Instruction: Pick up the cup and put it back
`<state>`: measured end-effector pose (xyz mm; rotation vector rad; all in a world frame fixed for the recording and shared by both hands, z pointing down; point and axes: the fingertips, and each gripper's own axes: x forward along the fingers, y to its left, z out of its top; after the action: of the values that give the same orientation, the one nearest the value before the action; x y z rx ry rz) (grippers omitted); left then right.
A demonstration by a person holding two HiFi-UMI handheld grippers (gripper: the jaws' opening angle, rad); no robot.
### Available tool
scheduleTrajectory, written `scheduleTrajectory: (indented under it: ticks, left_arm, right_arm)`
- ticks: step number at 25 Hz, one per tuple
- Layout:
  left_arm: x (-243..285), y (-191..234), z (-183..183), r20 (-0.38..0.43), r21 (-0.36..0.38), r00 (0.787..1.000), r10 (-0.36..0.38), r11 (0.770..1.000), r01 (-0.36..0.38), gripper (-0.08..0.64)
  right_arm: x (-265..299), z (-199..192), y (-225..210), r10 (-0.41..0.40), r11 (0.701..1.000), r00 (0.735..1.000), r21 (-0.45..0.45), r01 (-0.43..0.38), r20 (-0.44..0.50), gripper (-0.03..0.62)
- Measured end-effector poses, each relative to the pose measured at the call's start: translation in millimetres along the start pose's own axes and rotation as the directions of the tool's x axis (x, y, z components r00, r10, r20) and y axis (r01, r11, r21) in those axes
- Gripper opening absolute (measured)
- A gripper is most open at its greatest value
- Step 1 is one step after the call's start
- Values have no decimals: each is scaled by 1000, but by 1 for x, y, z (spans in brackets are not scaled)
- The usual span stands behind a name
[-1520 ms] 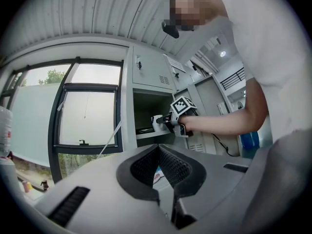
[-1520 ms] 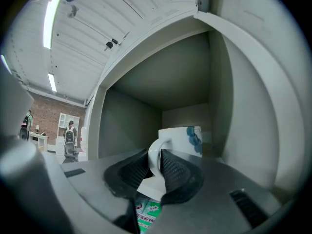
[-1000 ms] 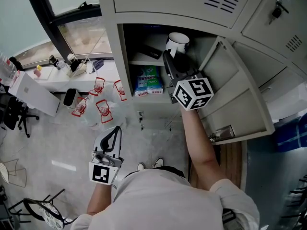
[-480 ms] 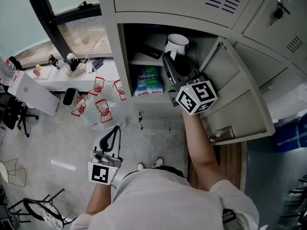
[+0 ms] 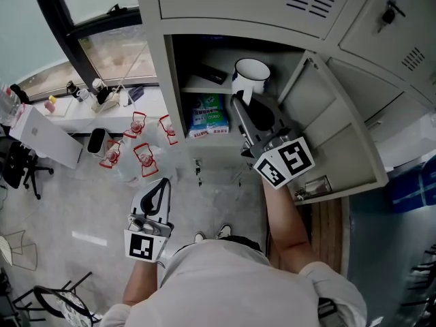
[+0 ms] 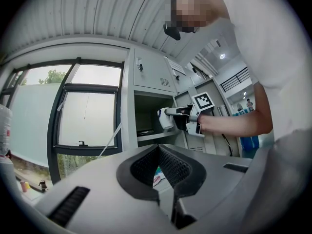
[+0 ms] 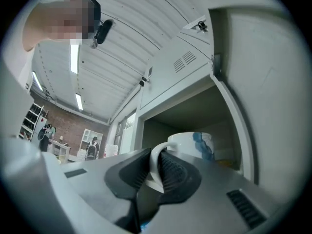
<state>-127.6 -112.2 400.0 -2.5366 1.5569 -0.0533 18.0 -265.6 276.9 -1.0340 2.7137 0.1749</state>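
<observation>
We hold the right gripper (image 7: 155, 161) with its jaws drawn narrow on the handle (image 7: 152, 173) of the cup (image 7: 192, 144). The pads clamp the white loop from both sides, so the cup hangs out past the jaw tips with its mouth up. Gripping the handle rather than the body keeps the jaws close together and the cup level.

In the head view the cup sits upper middle of the frame, at the mouth of the open locker (image 5: 174, 94), over the front of the shelf (image 5: 203, 86). From the left gripper view it looks lifted clear of that shelf, though we cannot be sure. The door (image 5: 337, 125) stands swung wide to the right of the frame, which leaves the arm a straight path in and out. A blue packet (image 5: 210, 116) lies in the compartment below, out of the way.

The left gripper (image 6: 157, 150) hangs low at lower left of the head view with its jaws together on nothing. This job needs one gripper only.
</observation>
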Motion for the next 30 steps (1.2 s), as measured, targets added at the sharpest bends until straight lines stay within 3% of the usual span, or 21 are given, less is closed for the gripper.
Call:
scheduleTrajectory:
  ticks: [13, 22, 25, 30]
  left_arm:
    - [-3, 12, 7, 30, 11, 1000, 5, 1000, -6, 20]
    - [-7, 17, 16, 28, 25, 1000, 15, 1000, -15, 20]
    - [-10, 17, 21, 63, 26, 998, 16, 999, -17, 20]
    - [-16, 17, 20, 36, 25, 999, 22, 999, -23, 20]
  right_arm:
    - [-68, 16, 55, 24, 999, 1000, -37, -24, 7, 52]
    - [-107, 22, 61, -19, 1000, 1000, -22, 19, -2, 52]
    - [-117, 25, 64, -30, 999, 1000, -18, 30, 2, 52]
    - [-135, 29, 72, -44, 999, 999, -17, 44, -6, 52]
